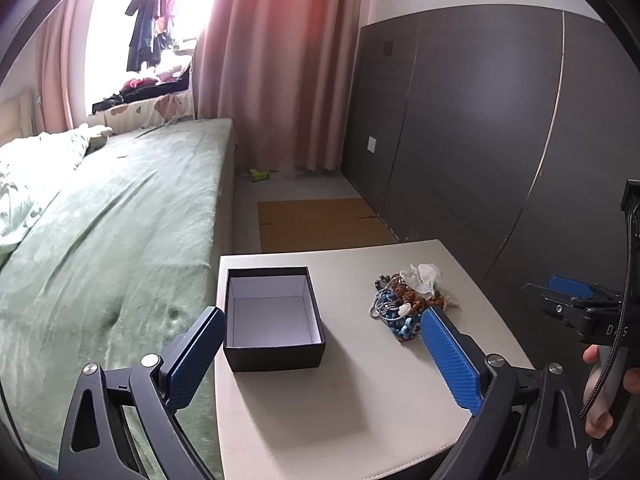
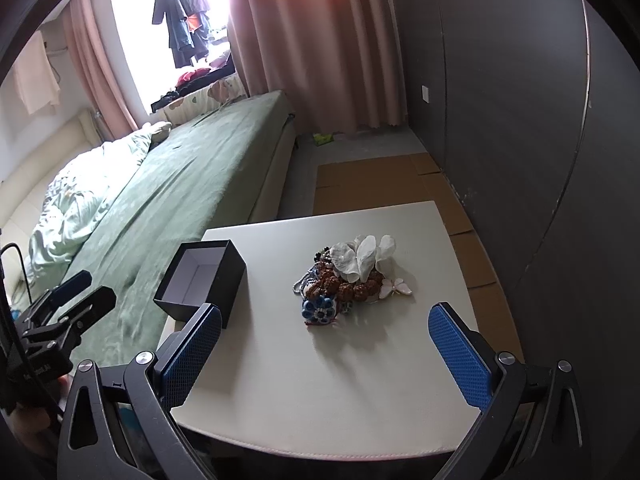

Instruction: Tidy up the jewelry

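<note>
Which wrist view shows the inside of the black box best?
The left wrist view: it looks down into the black box, showing its white floor and all four walls, with nothing inside. The right wrist view catches the box at a slant, so the near wall hides part of the floor.

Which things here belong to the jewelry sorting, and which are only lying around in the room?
For the job:
- pile of jewelry
- open black box, empty
- left gripper and right gripper, both open

Only lying about:
- bed
- cardboard on the floor
- green packet by the curtain
- hanging clothes
</note>
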